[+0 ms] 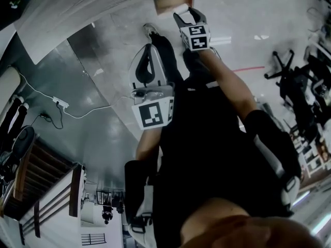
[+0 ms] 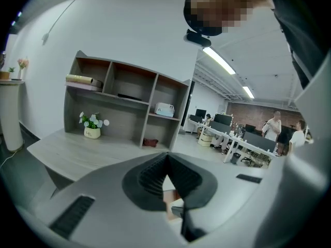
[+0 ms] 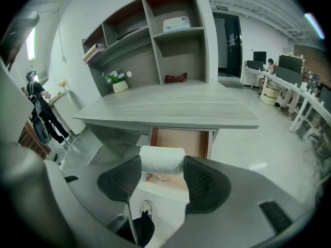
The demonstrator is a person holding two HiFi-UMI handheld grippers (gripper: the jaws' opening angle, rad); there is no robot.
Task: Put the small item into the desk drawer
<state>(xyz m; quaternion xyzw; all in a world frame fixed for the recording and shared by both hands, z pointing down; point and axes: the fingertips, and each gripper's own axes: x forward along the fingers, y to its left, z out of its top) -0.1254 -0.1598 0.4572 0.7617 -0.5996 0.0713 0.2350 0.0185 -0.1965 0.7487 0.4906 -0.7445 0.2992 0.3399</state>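
Right gripper (image 3: 161, 175) clamping white roll (image 3: 162, 160), wrapped, cylindrical

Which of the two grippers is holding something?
The right gripper: its jaws are shut on a white roll, near the open drawer. The left gripper has its jaws together with nothing between them.
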